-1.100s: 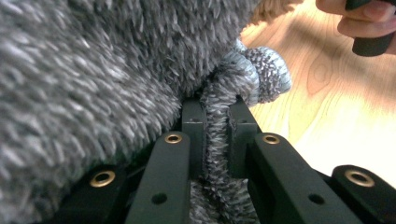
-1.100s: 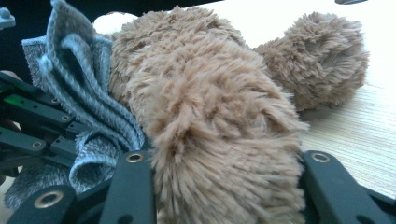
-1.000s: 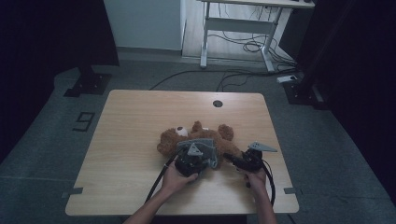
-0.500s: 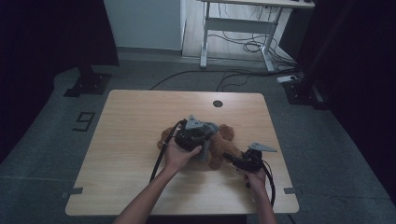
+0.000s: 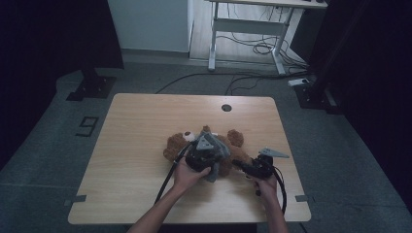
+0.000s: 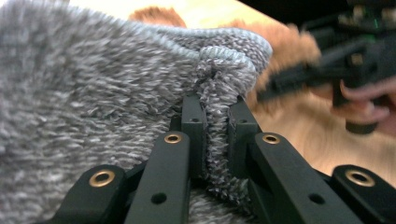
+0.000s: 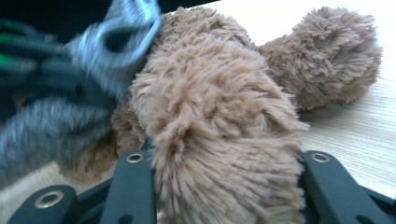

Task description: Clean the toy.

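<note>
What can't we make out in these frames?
- High view: brown plush teddy bear, its middle hidden behind the left tongs and hand.
- Left gripper view: grey knitted garment cut off by edges; right tongs blurred.
- Right gripper view: bear's limb hides the pads.

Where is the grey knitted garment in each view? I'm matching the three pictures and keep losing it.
High view: the grey knitted garment lies over the teddy bear at table centre, under the left gripper.
Left gripper view: it covers the left and centre; a fold is pinched between the fingers.
Right gripper view: blurred grey at left.
Shared landmark: the bear's brown fur.
</note>
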`<state>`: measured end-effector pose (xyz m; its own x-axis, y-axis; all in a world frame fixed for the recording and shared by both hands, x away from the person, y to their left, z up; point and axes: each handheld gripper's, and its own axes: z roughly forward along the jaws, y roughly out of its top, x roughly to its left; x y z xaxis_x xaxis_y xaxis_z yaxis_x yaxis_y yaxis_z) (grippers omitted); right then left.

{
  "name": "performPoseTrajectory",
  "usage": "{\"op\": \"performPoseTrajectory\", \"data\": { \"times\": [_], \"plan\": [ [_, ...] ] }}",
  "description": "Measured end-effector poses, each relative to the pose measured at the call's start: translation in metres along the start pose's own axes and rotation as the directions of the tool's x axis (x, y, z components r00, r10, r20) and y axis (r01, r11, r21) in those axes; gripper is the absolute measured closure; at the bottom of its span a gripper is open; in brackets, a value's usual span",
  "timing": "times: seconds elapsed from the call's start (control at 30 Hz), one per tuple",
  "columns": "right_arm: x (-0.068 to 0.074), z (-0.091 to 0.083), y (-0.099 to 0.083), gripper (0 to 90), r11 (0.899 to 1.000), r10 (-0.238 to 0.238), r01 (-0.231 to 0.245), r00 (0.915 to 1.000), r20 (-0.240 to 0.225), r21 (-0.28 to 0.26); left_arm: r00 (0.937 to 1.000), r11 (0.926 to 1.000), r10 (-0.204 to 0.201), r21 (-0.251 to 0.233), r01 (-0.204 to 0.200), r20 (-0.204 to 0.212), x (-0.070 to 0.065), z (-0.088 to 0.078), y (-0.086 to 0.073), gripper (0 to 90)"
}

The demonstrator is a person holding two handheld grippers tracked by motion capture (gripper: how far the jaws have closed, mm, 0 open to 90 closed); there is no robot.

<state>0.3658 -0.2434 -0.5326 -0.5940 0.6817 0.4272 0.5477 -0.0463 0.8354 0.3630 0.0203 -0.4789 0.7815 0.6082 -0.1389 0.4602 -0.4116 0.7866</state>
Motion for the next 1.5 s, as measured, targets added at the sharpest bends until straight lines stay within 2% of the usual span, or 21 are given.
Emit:
{"op": "performPoseTrajectory", "data": {
  "times": [0.17, 0.3, 0.4, 0.47, 0.57, 0.67, 0.77, 0.83, 0.9, 0.97, 1.07, 1.1, 1.17, 1.2, 1.23, 1.3, 1.37, 1.5],
  "plan": [
    [0.001, 0.000, 0.000, 56.3, 1.000, 0.006, -0.006, 1.0000, 0.001, -0.001, 0.9996, 0.9998, -0.018, -0.004, 0.018, 0.020, 0.000, 0.003, -0.015, 80.8],
    [0.001, -0.001, 0.001, 56.3, 1.000, 0.000, 0.000, 1.0000, 0.000, 0.001, 0.9987, 0.9982, 0.049, 0.034, -0.049, -0.016, -0.005, 0.003, -0.022, 80.8],
    [0.001, -0.001, 0.001, 56.3, 0.999, -0.033, 0.033, 0.9995, 0.006, 0.002, 0.9984, 0.9979, 0.053, 0.038, -0.052, -0.018, -0.004, -0.006, -0.025, 80.7],
    [0.002, -0.002, 0.001, 56.3, 0.999, -0.040, 0.040, 0.9992, 0.005, 0.003, 0.9986, 0.9985, 0.049, 0.025, -0.048, -0.019, -0.003, -0.015, -0.025, 80.6],
    [0.001, -0.002, 0.001, 56.2, 0.999, -0.039, 0.039, 0.9992, 0.005, 0.001, 0.9986, 0.9987, 0.042, -0.029, -0.043, -0.034, 0.002, -0.037, -0.020, 80.6],
    [0.001, -0.001, 0.001, 56.3, 0.999, -0.035, 0.035, 0.9994, 0.004, -0.002, 0.9964, 0.9943, 0.031, -0.099, -0.038, -0.080, 0.009, -0.063, -0.012, 80.5],
    [0.001, -0.001, 0.000, 56.2, 1.000, -0.031, 0.031, 0.9995, 0.005, -0.003, 0.9875, 0.9910, 0.024, -0.126, -0.044, -0.156, 0.023, -0.083, -0.006, 80.5],
    [0.001, -0.001, 0.000, 56.2, 1.000, -0.031, 0.031, 0.9995, 0.006, -0.003, 0.9811, 0.9913, -0.019, -0.132, -0.007, -0.193, 0.040, -0.092, -0.009, 80.5],
    [0.000, -0.001, 0.000, 56.2, 1.000, -0.029, 0.029, 0.9996, 0.005, -0.002, 0.9739, 0.9943, -0.044, -0.105, 0.021, -0.223, 0.053, -0.093, -0.016, 80.5],
    [0.000, -0.001, 0.000, 56.2, 1.000, -0.029, 0.029, 0.9996, 0.003, 0.000, 0.9703, 0.9939, -0.083, -0.090, 0.064, -0.227, 0.066, -0.091, -0.030, 80.6],
    [0.001, 0.000, 0.000, 56.2, 0.999, -0.032, 0.032, 0.9995, -0.001, -0.001, 0.9657, 0.9891, -0.124, -0.107, 0.101, -0.228, 0.079, -0.094, -0.050, 80.6],
    [0.001, 0.000, 0.000, 56.2, 0.999, -0.033, 0.033, 0.9995, 0.000, 0.000, 0.9619, 0.9882, -0.131, -0.110, 0.107, -0.240, 0.082, -0.097, -0.055, 80.6],
    [0.001, -0.001, 0.000, 56.1, 1.000, -0.031, 0.031, 0.9995, 0.000, 0.001, 0.9493, 0.9868, -0.150, -0.100, 0.127, -0.276, 0.089, -0.103, -0.065, 80.6],
    [0.001, -0.001, -0.001, 56.1, 1.000, -0.029, 0.029, 0.9996, -0.001, -0.001, 0.9432, 0.9851, -0.166, -0.091, 0.146, -0.288, 0.094, -0.105, -0.072, 80.6],
    [0.000, -0.001, -0.001, 56.1, 1.000, -0.024, 0.024, 0.9997, 0.000, -0.001, 0.9398, 0.9823, -0.185, -0.081, 0.169, -0.287, 0.099, -0.105, -0.078, 80.6],
    [-0.001, 0.000, -0.001, 56.2, 1.000, -0.016, 0.016, 0.9999, -0.005, -0.005, 0.9390, 0.9766, -0.214, -0.074, 0.202, -0.269, 0.105, -0.104, -0.092, 80.6],
    [-0.001, 0.000, -0.002, 56.2, 1.000, -0.011, 0.011, 0.9999, -0.008, -0.001, 0.9443, 0.9752, -0.220, -0.076, 0.208, -0.244, 0.106, -0.101, -0.099, 80.6],
    [-0.001, 0.001, -0.003, 56.1, 1.000, -0.007, 0.007, 0.9999, -0.009, 0.000, 0.9449, 0.9787, -0.204, -0.032, 0.203, -0.256, 0.105, -0.089, -0.103, 80.5]
  ]
}}
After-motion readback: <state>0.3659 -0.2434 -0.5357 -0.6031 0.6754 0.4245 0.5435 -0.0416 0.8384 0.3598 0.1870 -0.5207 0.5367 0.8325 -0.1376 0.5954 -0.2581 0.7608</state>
